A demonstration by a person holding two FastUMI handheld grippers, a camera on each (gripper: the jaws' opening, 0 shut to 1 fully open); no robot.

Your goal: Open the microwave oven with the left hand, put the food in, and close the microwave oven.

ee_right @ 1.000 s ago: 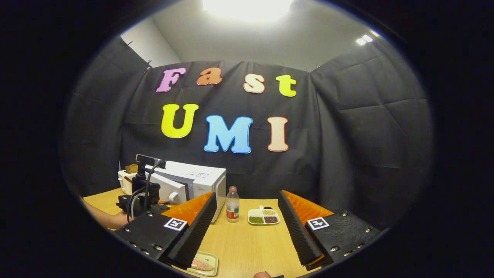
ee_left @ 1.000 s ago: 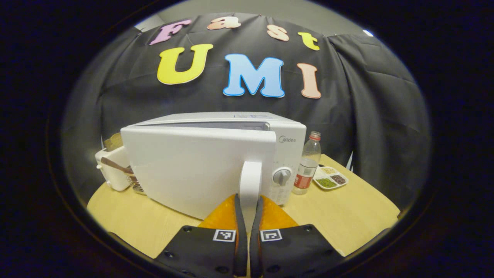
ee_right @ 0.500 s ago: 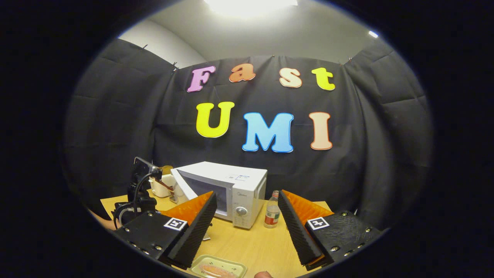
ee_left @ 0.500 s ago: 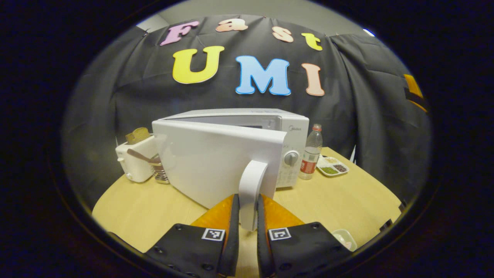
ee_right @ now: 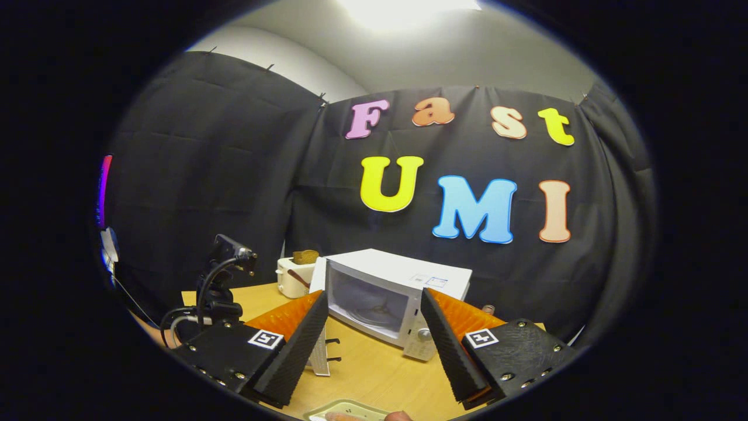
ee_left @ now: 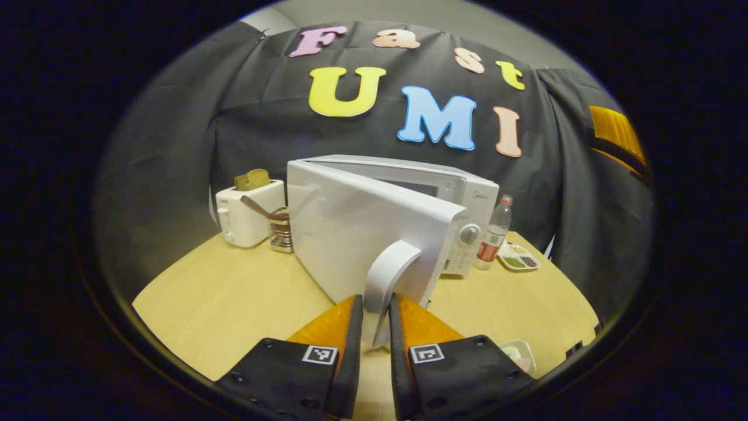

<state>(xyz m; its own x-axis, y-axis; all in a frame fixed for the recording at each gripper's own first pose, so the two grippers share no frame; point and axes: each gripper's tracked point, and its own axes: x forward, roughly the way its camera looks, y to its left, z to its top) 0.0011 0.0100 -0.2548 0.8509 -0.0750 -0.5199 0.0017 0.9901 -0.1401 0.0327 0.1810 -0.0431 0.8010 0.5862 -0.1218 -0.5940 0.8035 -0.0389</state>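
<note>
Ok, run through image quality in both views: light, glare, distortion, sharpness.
Right gripper view: a ceiling light blows out at the top; the microwave cavity reads clearly, and the tray is cut off at the bottom edge. Left gripper view: evenly lit, the fisheye bows the table edge; the microwave door shows soft sheen, and its handle is sharp.

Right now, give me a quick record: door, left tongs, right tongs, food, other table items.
door: microwave door swung partly open, cavity visible in right gripper view
left tongs: shut on door handle
right tongs: open, holding nothing
food: dish on table, below right tongs
others: toaster, bottle, divided tray
</note>
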